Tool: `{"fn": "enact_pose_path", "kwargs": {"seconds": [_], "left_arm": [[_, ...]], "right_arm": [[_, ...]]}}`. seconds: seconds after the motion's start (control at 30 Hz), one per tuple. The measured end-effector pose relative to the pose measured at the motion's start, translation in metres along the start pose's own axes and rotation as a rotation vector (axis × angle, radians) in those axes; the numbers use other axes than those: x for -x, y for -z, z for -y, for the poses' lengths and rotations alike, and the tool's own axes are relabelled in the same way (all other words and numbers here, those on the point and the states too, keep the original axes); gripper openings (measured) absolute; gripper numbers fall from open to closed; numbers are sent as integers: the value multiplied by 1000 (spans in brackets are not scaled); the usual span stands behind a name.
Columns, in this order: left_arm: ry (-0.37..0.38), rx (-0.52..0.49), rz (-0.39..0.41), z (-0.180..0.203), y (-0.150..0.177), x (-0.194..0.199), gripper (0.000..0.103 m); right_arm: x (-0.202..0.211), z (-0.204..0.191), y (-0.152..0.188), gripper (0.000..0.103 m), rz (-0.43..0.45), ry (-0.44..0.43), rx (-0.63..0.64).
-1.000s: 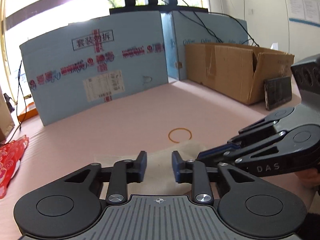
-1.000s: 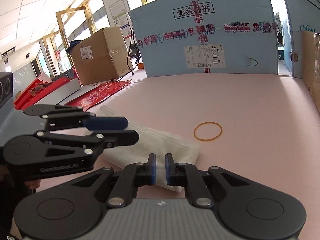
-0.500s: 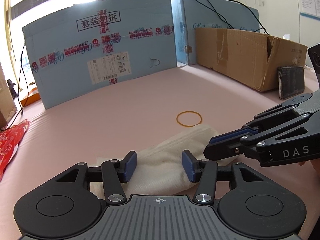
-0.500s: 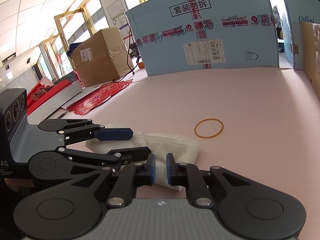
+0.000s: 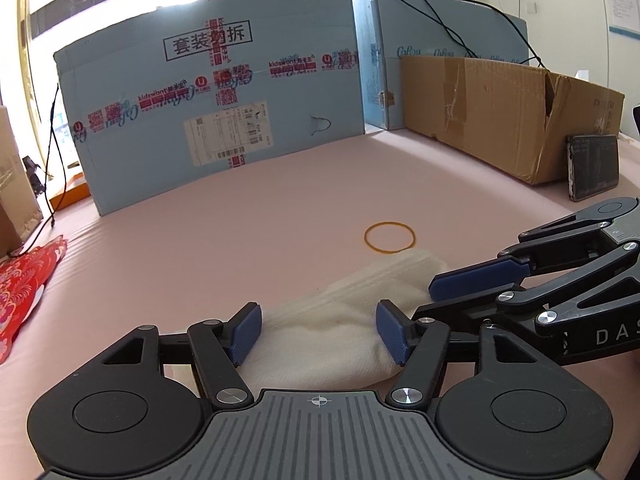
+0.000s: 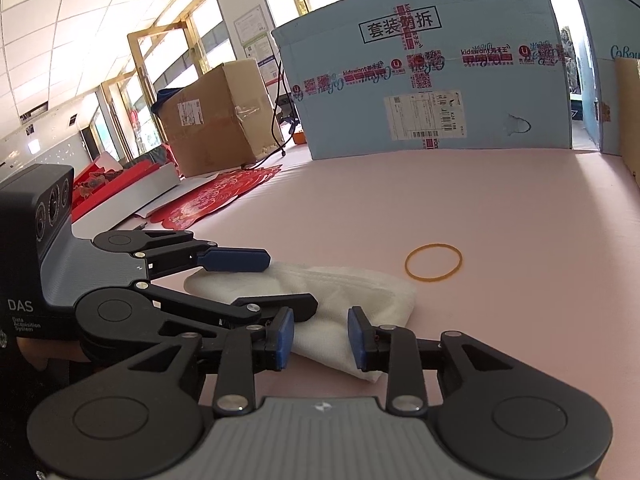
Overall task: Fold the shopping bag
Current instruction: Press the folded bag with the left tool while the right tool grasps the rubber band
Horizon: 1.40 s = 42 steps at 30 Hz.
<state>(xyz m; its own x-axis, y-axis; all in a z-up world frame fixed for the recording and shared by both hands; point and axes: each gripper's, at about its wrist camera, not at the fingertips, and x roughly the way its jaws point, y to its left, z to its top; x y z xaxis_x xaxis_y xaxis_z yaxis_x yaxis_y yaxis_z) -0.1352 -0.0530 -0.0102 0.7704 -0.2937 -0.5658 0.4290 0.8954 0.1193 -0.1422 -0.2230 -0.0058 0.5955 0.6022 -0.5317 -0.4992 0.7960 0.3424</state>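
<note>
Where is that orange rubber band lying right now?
The rubber band lies flat on the pink table, just beyond the far end of the white bag, in front of the blue box.

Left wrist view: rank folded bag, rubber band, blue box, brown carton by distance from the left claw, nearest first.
From the left claw:
1. Folded white bag, lying between the open fingers.
2. Rubber band, ahead, slightly right, just past the bag.
3. Blue box at the back left and brown carton at the back right: too close to call.
</note>
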Motion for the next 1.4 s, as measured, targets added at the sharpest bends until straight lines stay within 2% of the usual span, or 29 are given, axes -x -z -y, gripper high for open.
{"fn": "enact_pose_path", "kwargs": {"seconds": [0.1, 0.17, 0.27, 0.5, 0.7, 0.77, 0.87, 0.93, 0.97, 1.0, 1.07, 1.13, 1.17, 1.27, 1.4], "left_arm": [[0, -1, 1, 0, 0, 0, 65], [2, 0, 2, 0, 1, 0, 65], [3, 1, 4, -1, 1, 0, 65], [5, 6, 8, -1, 2, 0, 65], [10, 12, 8, -2, 3, 0, 65], [11, 13, 8, -2, 3, 0, 65], [11, 14, 9, -2, 3, 0, 65], [12, 14, 9, -2, 3, 0, 65], [12, 15, 9, -2, 3, 0, 65], [12, 15, 10, -2, 3, 0, 65], [12, 15, 10, -2, 4, 0, 65], [11, 16, 10, -2, 4, 0, 66], [7, 18, 8, -3, 3, -1, 70], [-10, 27, 0, -5, 3, -2, 78], [-6, 46, -6, -9, 4, -4, 80]], "right_arm": [[7, 17, -6, 34, 20, -55, -123], [13, 26, -11, 34, 49, -42, -162], [14, 38, -23, 34, 69, 60, -156], [-12, 65, -47, 34, 0, 230, -119], [-38, 75, -55, 34, -44, 242, -101], [-45, 71, -58, 34, -55, 251, -73], [-58, 55, -62, 34, -101, 315, 33], [-62, 39, -61, 30, -129, 362, 161], [-63, 34, -60, 24, -133, 366, 194], [-62, 31, -59, 15, -140, 353, 216], [-57, 28, -58, 6, -152, 314, 225], [-52, 29, -58, 2, -156, 280, 208], [-49, 31, -59, 1, -153, 268, 184], [-27, 44, -58, 1, -104, 186, 11], [7, 60, -54, 1, -16, 119, -180]]}}
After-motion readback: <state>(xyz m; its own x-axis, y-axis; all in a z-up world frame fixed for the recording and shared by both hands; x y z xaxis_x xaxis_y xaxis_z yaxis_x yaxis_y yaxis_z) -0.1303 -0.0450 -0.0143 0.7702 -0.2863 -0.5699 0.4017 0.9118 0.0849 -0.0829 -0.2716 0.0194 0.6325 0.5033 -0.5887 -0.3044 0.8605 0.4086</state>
